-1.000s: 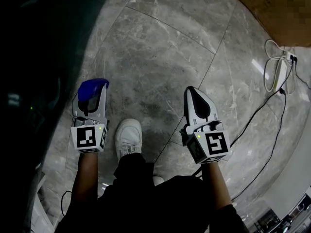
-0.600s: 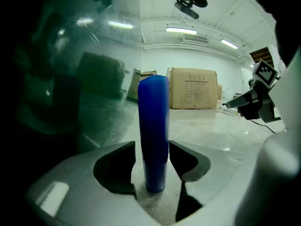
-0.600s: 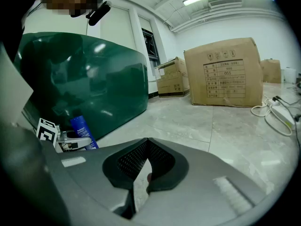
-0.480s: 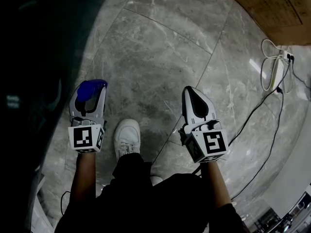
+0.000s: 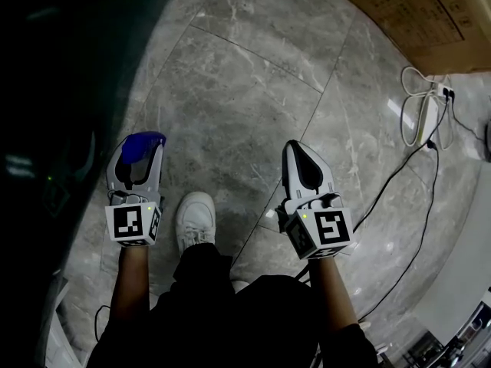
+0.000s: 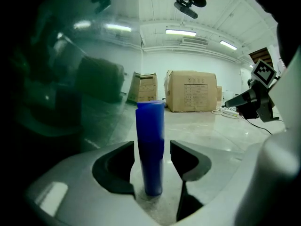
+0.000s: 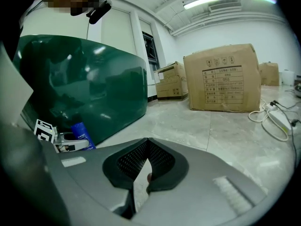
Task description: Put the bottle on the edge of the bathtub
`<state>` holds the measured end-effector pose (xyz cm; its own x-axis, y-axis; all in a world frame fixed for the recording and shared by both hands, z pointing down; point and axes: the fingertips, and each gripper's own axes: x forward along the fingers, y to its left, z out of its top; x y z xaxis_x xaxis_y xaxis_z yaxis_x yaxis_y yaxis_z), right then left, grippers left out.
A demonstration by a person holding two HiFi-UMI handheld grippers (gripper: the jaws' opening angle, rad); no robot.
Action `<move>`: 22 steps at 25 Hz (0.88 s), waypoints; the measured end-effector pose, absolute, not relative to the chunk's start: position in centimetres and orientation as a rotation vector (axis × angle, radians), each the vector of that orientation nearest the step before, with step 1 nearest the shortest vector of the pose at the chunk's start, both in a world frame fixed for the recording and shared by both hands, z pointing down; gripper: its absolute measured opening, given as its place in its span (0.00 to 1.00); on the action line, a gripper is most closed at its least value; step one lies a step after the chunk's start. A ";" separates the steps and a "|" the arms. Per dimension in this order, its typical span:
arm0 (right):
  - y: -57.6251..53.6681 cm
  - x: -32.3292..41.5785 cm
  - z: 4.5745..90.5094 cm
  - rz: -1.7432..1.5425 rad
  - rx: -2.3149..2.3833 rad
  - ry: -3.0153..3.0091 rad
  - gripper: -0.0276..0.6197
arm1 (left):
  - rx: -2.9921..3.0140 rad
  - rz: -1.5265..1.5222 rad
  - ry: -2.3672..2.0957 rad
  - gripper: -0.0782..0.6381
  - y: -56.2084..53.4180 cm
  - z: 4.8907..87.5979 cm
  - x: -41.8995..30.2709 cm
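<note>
Over the last second both grippers have slid slightly down and left in the head view while the polished grey veined marble floor drifted past, so you are likely still carrying, not placing. The glossy dark green bathtub fills the frame's left, its rim not visible. Your left gripper stays clamped on the smooth blue cylindrical bottle, while your right gripper has its ribbed black pads pressed together on nothing.
</note>
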<state>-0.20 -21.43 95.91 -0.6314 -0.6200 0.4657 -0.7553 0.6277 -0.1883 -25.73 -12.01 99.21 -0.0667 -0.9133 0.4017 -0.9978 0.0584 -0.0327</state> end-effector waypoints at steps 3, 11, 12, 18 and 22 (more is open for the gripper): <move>-21.7 -0.2 94.8 0.516 1.106 -2.508 0.08 | 1.933 0.437 -2.078 0.44 -12.2 98.0 -25.8; -22.5 0.2 91.8 0.489 1.135 -2.519 0.08 | 1.931 0.401 -2.118 0.44 -12.8 94.3 -25.8; -22.8 0.1 91.3 0.493 1.148 -2.520 0.08 | 1.933 0.393 -2.120 0.44 -13.0 93.9 -25.7; -23.1 -0.1 88.0 0.536 1.191 -2.527 0.08 | 1.973 0.414 -2.079 0.44 -13.6 90.8 -24.9; -23.0 -0.2 84.9 0.560 1.206 -2.514 0.08 | 2.006 0.440 -2.061 0.44 -14.1 86.9 -24.6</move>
